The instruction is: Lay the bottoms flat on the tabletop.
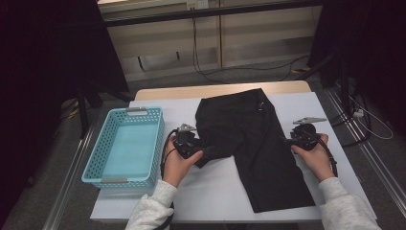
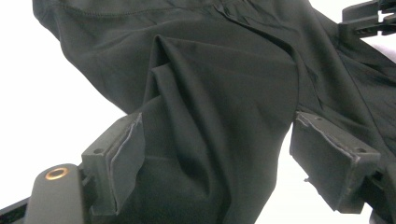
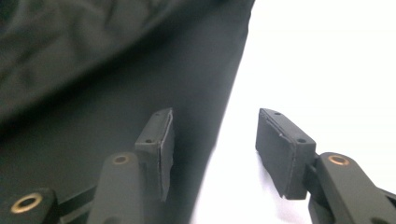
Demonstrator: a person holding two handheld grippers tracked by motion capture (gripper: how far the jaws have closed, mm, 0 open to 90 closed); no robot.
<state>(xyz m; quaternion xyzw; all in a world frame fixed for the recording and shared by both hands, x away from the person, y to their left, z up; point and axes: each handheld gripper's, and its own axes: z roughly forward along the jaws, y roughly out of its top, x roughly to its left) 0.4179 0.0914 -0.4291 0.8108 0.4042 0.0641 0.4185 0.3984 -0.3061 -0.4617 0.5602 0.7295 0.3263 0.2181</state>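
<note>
- White-covered table (image 1: 215,191) under dim light, grey floor and loose cables beyond.
- Blue basket (image 1: 95,163) just left of left gripper (image 1: 187,142); holds nothing, bears no readable writing.
- Black trousers (image 1: 249,139) spread flat between both grippers.
- Left gripper clamped on a bunched fold of trouser cloth.
- Right gripper (image 1: 294,140) half spread, straddling the trousers' right edge, pads (image 3: 163,140) off the cloth.

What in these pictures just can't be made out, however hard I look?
- Left gripper view: the black garment bunches between the jaws, hiding whether the pads press it.
- High view: the right hand covers the right gripper jaws.
- Right gripper view: garment folds are blurred.
- High view: basket floor is a plain blur.
</note>
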